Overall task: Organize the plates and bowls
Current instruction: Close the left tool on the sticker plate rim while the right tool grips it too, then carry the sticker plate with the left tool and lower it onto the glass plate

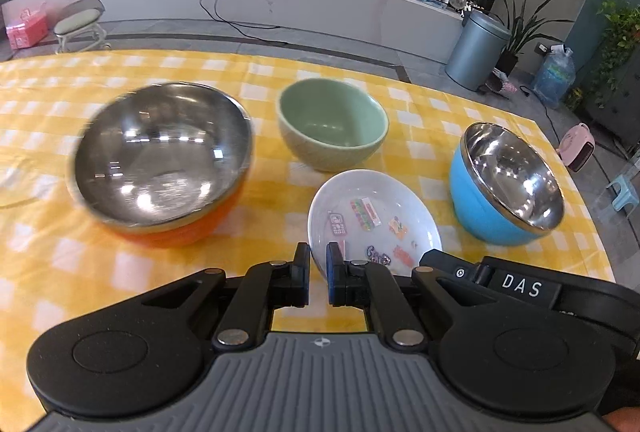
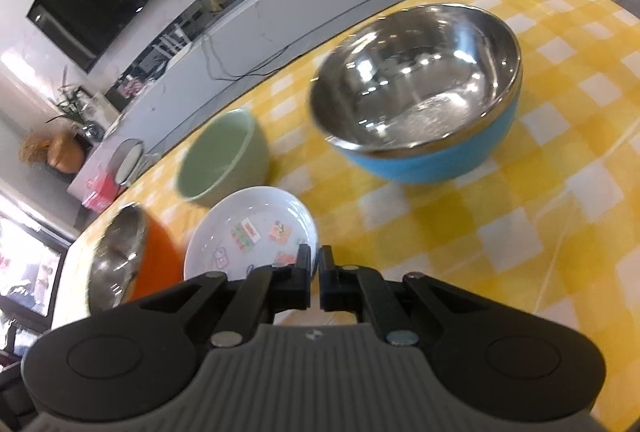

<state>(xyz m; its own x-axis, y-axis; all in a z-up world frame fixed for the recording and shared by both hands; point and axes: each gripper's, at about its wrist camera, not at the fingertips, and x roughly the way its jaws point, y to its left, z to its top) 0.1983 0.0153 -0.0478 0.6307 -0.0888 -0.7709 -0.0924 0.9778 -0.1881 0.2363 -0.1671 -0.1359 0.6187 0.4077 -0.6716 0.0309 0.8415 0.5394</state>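
Left tool [image 1: 318,256] clenched, nothing between its fingers; right tool [image 2: 315,259] clenched and empty too. Both hover at the near rim of the white plate [image 1: 374,220] on the yellow-checked desk [image 1: 48,252]. Behind it the green bowl [image 1: 332,124], orange bowl [image 1: 162,164] to its left, blue bowl [image 1: 506,184] right.

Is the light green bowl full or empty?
Empty. The left wrist view looks straight into the light green ceramic bowl on the yellow checked tablecloth, and only its bare, smooth inside shows.
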